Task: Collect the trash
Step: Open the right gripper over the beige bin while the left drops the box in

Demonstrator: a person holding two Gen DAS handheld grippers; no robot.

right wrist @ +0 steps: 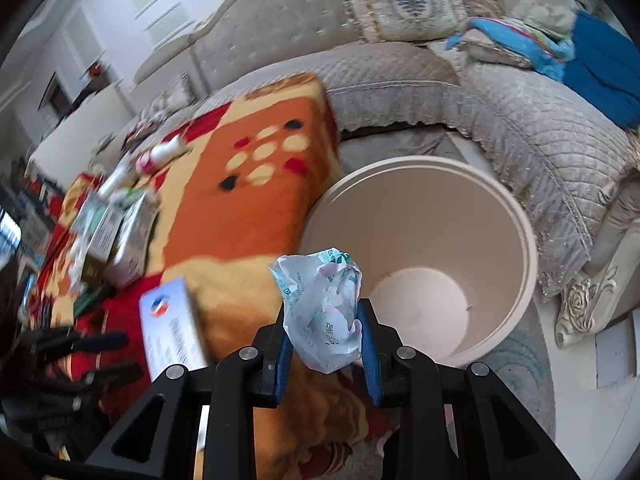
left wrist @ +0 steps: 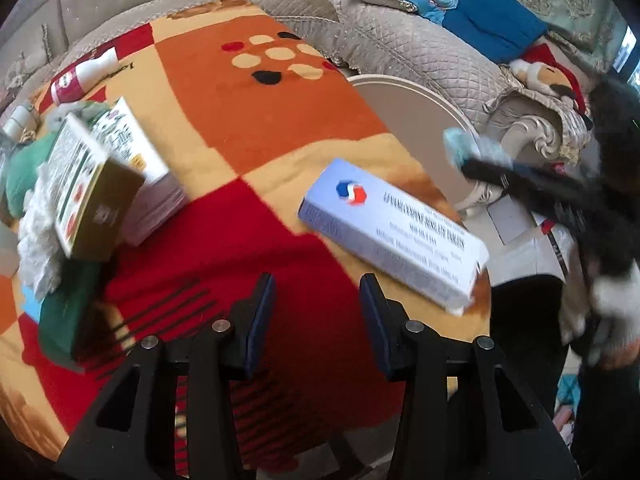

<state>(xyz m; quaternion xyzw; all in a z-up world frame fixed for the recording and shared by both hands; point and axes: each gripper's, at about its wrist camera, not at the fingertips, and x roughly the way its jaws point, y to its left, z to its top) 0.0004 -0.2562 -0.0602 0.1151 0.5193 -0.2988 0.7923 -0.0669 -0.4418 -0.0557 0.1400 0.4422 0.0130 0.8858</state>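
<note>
While the right gripper [right wrist: 322, 322] clamps a crumpled wrapper [right wrist: 322, 312] beside the bin [right wrist: 524, 240], the left gripper [left wrist: 318, 292] gapes empty near a box [left wrist: 394, 236] lying slantwise, long axis toward the bin.

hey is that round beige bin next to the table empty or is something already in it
Empty, as far as shown: the round beige plastic bin's visible floor is bare.

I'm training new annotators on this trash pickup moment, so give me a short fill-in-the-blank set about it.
1. The right gripper is shut on a crumpled ____.
2. The beige bin beside the blanket holds ____.
3. The left gripper has ____ between its fingers.
4. The white box with the red and blue logo lies on the ____.

Missing words: wrapper; nothing; nothing; blanket
</note>
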